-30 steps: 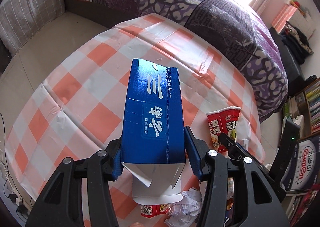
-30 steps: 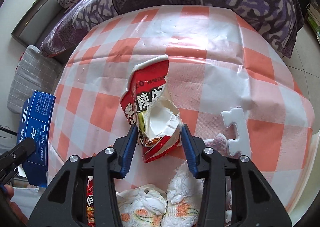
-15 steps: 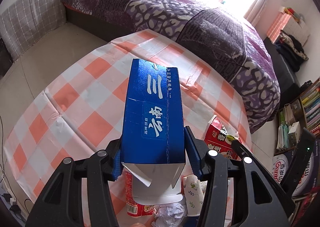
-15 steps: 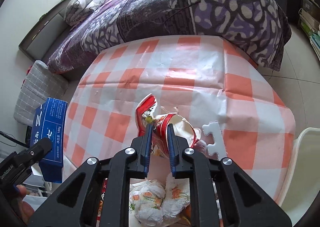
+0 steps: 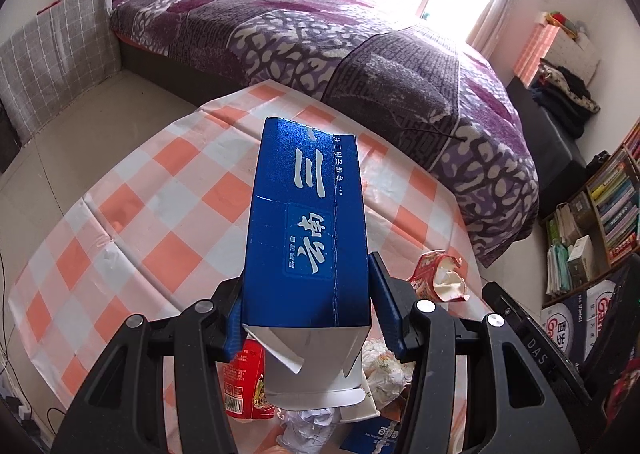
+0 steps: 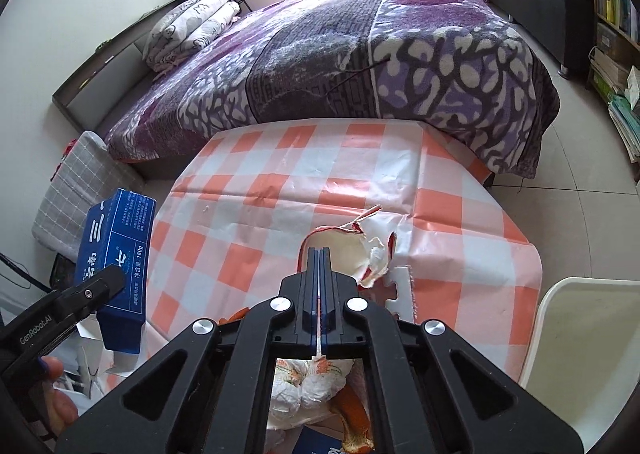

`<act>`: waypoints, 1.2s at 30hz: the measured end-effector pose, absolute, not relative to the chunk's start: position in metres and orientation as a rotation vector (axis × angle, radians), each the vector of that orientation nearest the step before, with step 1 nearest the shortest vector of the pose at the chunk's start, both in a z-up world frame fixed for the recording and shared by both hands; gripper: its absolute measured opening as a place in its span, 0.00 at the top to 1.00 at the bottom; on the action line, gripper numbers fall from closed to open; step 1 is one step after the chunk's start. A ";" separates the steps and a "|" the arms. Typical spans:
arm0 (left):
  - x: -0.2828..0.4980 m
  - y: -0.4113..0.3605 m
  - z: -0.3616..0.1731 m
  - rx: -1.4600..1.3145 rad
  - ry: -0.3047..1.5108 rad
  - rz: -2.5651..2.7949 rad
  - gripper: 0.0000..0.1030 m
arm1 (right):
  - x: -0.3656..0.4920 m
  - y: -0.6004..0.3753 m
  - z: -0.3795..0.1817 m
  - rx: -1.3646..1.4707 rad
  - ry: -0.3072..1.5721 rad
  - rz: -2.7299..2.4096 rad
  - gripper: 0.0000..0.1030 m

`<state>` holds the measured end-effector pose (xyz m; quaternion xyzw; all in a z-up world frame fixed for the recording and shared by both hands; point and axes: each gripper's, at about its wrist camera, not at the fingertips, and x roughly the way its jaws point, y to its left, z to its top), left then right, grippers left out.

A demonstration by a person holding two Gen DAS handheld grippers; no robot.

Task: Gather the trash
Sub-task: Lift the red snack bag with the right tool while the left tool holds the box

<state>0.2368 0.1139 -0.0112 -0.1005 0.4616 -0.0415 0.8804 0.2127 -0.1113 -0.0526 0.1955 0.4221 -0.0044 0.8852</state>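
My left gripper (image 5: 307, 310) is shut on a long blue carton (image 5: 308, 230) with white Chinese writing and holds it high above the orange-and-white checked table (image 5: 152, 221). The carton also shows at the left of the right wrist view (image 6: 116, 258). My right gripper (image 6: 319, 266) is shut on a torn red-and-white snack wrapper (image 6: 352, 250), lifted off the table; the wrapper also shows in the left wrist view (image 5: 440, 278). Below both grippers lies more trash: a red packet (image 5: 244, 386), crumpled paper (image 5: 308, 426) and balled tissue (image 6: 312, 382).
A white foam piece (image 6: 400, 290) lies on the table by the wrapper. A white bin rim (image 6: 576, 338) stands at the table's right. A bed with a purple blanket (image 6: 360, 53) lies beyond. A bookshelf (image 5: 600, 221) stands at the right.
My right gripper closed on the red wrapper and lifted it. Both grippers rose and pulled back, so more of the bed and room shows. The blue carton stayed in the left gripper.
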 end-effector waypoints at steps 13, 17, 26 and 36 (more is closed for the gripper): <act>0.232 0.120 -0.015 -0.201 0.969 -0.095 0.49 | 0.222 -0.118 -0.080 0.434 0.870 -0.169 0.09; 0.238 0.135 -0.022 -0.216 0.984 -0.075 0.49 | 0.236 -0.095 -0.087 0.323 0.867 -0.231 0.07; 0.247 0.151 -0.033 -0.233 1.008 -0.063 0.49 | 0.260 -0.078 -0.118 0.293 0.926 -0.250 0.08; 0.246 0.154 -0.032 -0.213 0.974 -0.022 0.49 | 0.257 -0.075 -0.100 0.305 0.869 -0.147 0.50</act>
